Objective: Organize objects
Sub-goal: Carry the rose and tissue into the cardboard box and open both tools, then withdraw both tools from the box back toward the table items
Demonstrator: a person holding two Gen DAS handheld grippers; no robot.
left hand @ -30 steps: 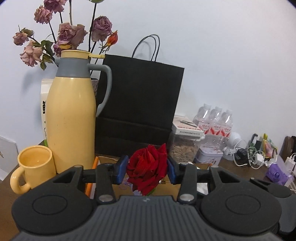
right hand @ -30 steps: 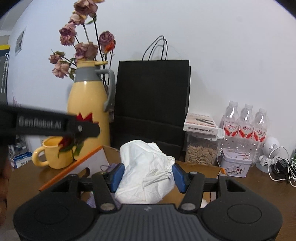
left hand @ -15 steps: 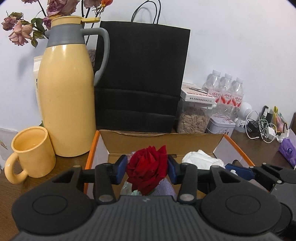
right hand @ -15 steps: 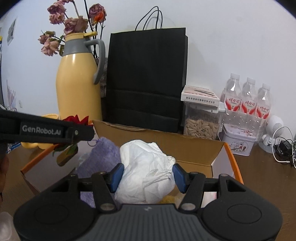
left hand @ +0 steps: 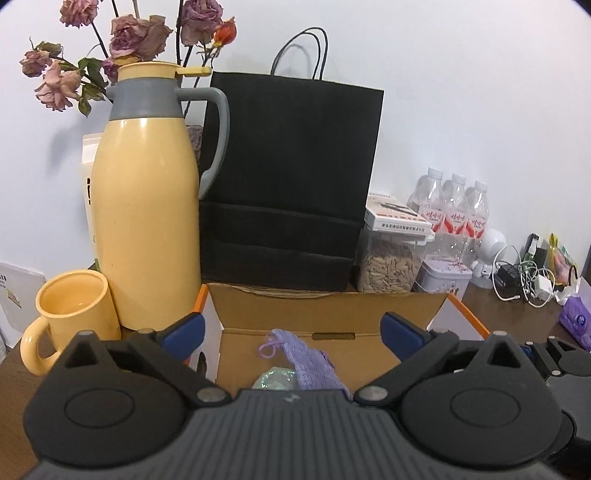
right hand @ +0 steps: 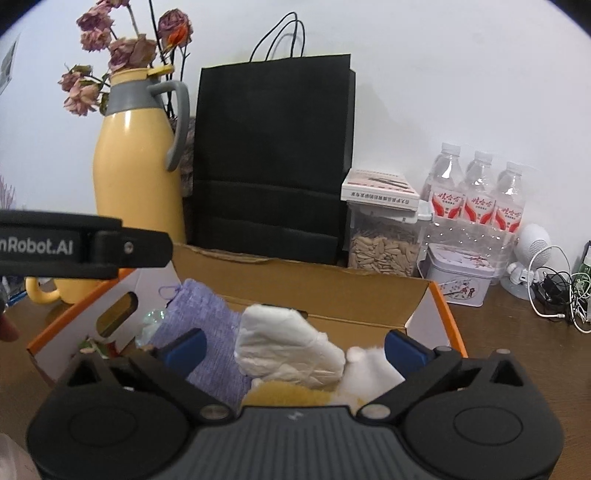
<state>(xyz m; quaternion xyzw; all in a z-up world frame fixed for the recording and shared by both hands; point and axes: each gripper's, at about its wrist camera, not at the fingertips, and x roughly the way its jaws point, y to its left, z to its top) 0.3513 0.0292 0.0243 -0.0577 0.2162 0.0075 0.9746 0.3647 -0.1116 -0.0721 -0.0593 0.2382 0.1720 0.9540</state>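
An open cardboard box with orange edges sits in front of me. My left gripper is open and empty above its left part. A purple knit pouch and a clear wrapped item lie inside. My right gripper is open above the box, with a crumpled white tissue lying in the box between its fingers. A yellow and white plush thing lies below it. A bit of the red rose shows at the box's left end.
A yellow thermos with dried roses behind and a yellow mug stand left. A black paper bag stands behind the box. A seed jar, tin, water bottles and cables are right.
My left gripper opened and let go of the red rose into the box. My right gripper opened and let go of the white tissue into the box.
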